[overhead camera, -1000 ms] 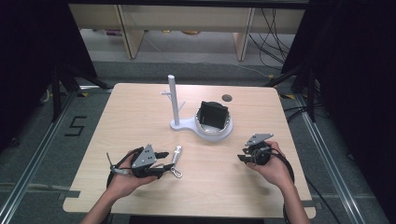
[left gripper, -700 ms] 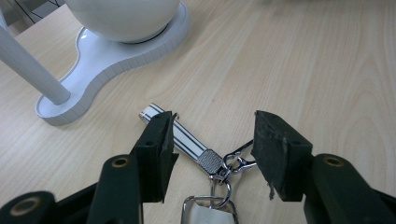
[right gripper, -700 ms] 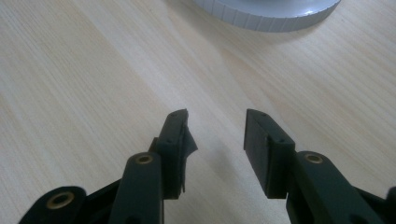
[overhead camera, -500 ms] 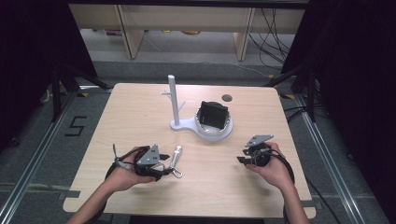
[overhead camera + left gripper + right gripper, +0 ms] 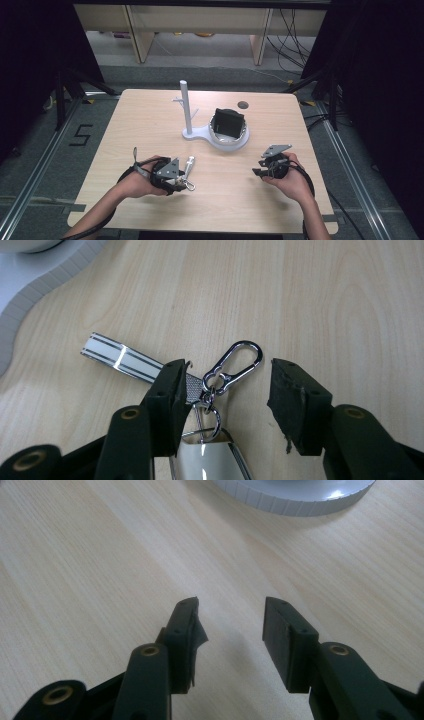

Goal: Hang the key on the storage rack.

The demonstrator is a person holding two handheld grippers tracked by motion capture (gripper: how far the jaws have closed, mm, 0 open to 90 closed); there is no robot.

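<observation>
Left gripper view shows the left tongs [image 5: 227,390] spread apart over the keychain [image 5: 200,390], whose silver clasp [image 5: 234,366] lies between the jaws while its white strap [image 5: 122,359] runs out past one jaw, all flat on the bench [image 5: 325,300]. Right gripper view has the right tongs [image 5: 230,630] also apart, holding nothing, above bare wood. High view places the keychain near the white stand [image 5: 215,132], toward the person, with the right tongs farther off to the stand's other side.
</observation>
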